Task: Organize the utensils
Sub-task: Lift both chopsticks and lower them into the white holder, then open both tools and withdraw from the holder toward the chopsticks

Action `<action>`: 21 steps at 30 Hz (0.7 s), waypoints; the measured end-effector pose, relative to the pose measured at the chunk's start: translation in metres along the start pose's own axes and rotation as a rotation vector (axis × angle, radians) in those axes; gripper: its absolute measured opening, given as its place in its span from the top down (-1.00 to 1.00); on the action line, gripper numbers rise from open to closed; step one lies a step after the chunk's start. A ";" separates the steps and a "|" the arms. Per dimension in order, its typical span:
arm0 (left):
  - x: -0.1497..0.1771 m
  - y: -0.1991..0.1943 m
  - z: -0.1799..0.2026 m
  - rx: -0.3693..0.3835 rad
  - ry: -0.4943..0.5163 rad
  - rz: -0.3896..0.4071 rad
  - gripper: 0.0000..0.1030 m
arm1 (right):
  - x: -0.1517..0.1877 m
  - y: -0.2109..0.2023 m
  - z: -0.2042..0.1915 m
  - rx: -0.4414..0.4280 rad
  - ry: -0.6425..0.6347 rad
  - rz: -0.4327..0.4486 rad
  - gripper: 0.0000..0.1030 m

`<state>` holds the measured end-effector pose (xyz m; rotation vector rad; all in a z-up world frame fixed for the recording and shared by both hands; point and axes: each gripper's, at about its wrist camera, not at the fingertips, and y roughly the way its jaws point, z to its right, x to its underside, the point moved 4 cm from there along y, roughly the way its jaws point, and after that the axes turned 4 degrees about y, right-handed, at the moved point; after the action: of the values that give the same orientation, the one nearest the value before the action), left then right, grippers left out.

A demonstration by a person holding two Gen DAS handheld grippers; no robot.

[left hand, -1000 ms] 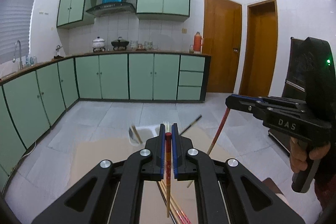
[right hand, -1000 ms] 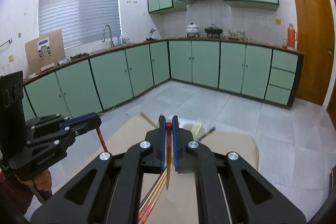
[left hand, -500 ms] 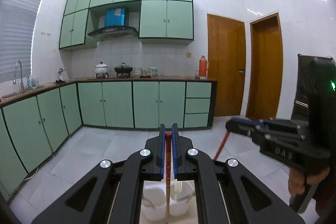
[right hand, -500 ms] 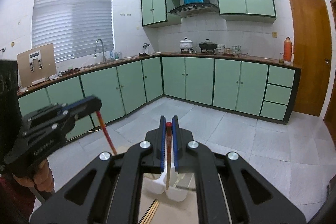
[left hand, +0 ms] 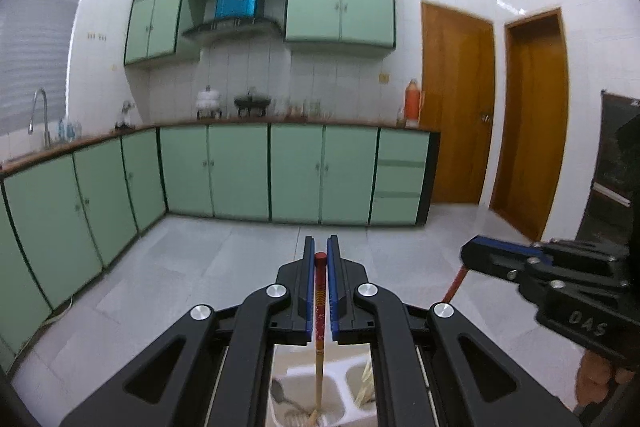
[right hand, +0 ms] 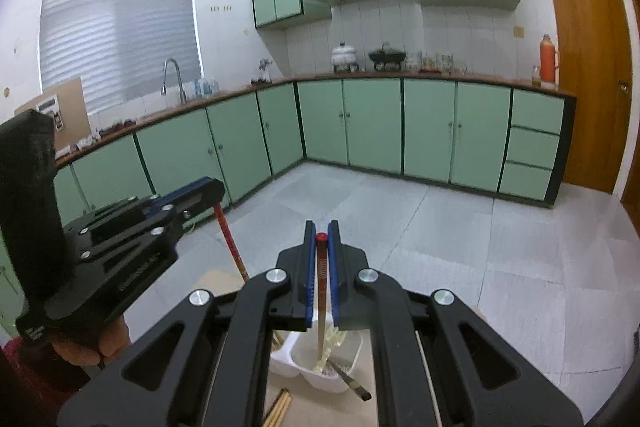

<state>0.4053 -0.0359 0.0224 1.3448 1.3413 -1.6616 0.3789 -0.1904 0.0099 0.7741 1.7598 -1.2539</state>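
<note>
holding one chopstick apiece, both grippers point their sticks tip-down over a white divided caddy (left hand: 338, 375) on the tabletop, which seems the reason for the steep, near-vertical pose: a long thin stick goes into a narrow compartment most easily end-first. the left gripper (left hand: 321, 259) has its jaws clenched on a red-topped chopstick (left hand: 319, 311), whose pale lower end reaches down into the caddy's compartment where a spoon (left hand: 280, 397) lies; whether the tip touches the bottom cannot be told. the right gripper (right hand: 322, 241) grips its own chopstick (right hand: 321, 291) the same way, tight near the red cap, the shaft dropping toward a compartment that already holds pale utensils and a dark-handled piece (right hand: 352, 383). more chopsticks (right hand: 280, 403) lie loose on the table beside the caddy, so sorting looks unfinished. gripping high near the cap likely leaves the shaft free to slide in on release.
</note>
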 end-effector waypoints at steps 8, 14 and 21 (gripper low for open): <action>0.021 -0.029 -0.015 -0.045 -0.012 -0.025 0.08 | 0.024 -0.022 0.008 0.066 0.017 0.023 0.38; 0.045 -0.093 -0.012 -0.101 -0.033 -0.025 -0.33 | 0.055 -0.070 0.009 0.094 0.043 0.089 -0.17; 0.090 -0.151 0.009 -0.078 -0.044 -0.085 -0.57 | 0.117 -0.116 -0.007 0.125 0.073 0.105 -0.81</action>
<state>0.2397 0.0135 -0.0137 1.2152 1.4396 -1.6670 0.2244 -0.2182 -0.0403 0.9831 1.6876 -1.2883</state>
